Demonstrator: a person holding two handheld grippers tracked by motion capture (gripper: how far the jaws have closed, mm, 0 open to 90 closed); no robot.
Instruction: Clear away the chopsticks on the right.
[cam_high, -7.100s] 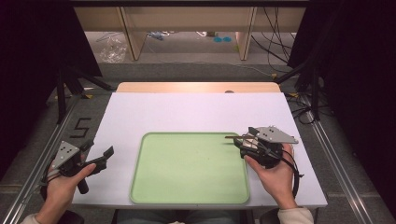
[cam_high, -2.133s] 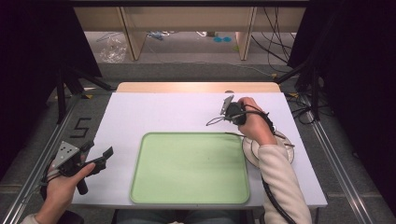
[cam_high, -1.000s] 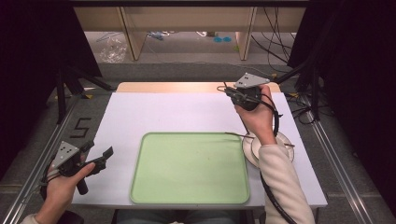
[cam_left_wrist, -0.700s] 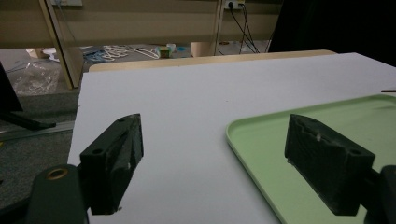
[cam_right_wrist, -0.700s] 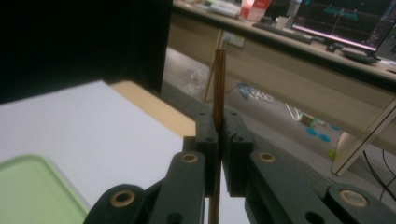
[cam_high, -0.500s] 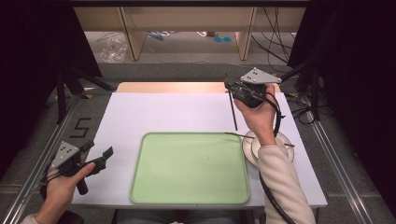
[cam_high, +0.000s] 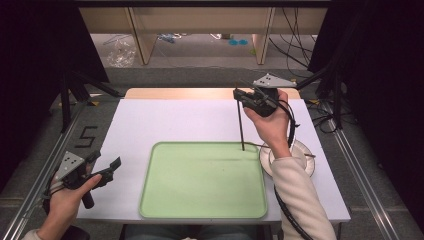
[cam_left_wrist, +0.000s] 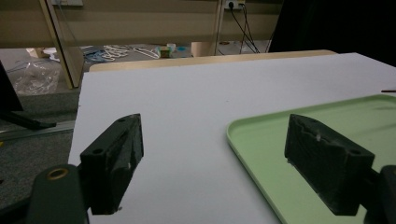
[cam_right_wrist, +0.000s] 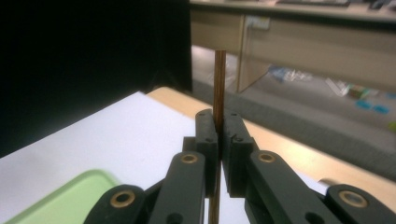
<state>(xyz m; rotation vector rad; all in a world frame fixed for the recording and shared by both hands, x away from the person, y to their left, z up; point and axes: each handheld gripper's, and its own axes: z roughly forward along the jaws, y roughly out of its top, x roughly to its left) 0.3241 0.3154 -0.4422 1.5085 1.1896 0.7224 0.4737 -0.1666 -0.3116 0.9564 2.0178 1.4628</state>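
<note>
My right gripper (cam_high: 239, 95) is held high over the far right of the white table, shut on a thin dark brown chopstick (cam_high: 240, 122) that hangs upright, its lower tip near the far right rim of the green tray (cam_high: 202, 210). In the right gripper view the chopstick (cam_right_wrist: 219, 84) stands pinched between the two black jaws of that gripper (cam_right_wrist: 219, 123). A second chopstick (cam_high: 257, 145) lies across the white plate (cam_high: 301, 150) by the tray's right side. My left gripper (cam_high: 111, 164) rests open at the table's near left edge; its view shows the gripper (cam_left_wrist: 212, 140) with nothing between the jaws.
The white table (cam_high: 170, 122) has a wooden strip (cam_high: 180, 93) along its far edge. Metal rails run along both sides, with a stand (cam_high: 70, 90) at the far left. Cables and shelving lie on the floor beyond.
My right gripper has turned so the chopstick it holds now hangs upright over the tray's far right corner. The left gripper has stayed in place.
</note>
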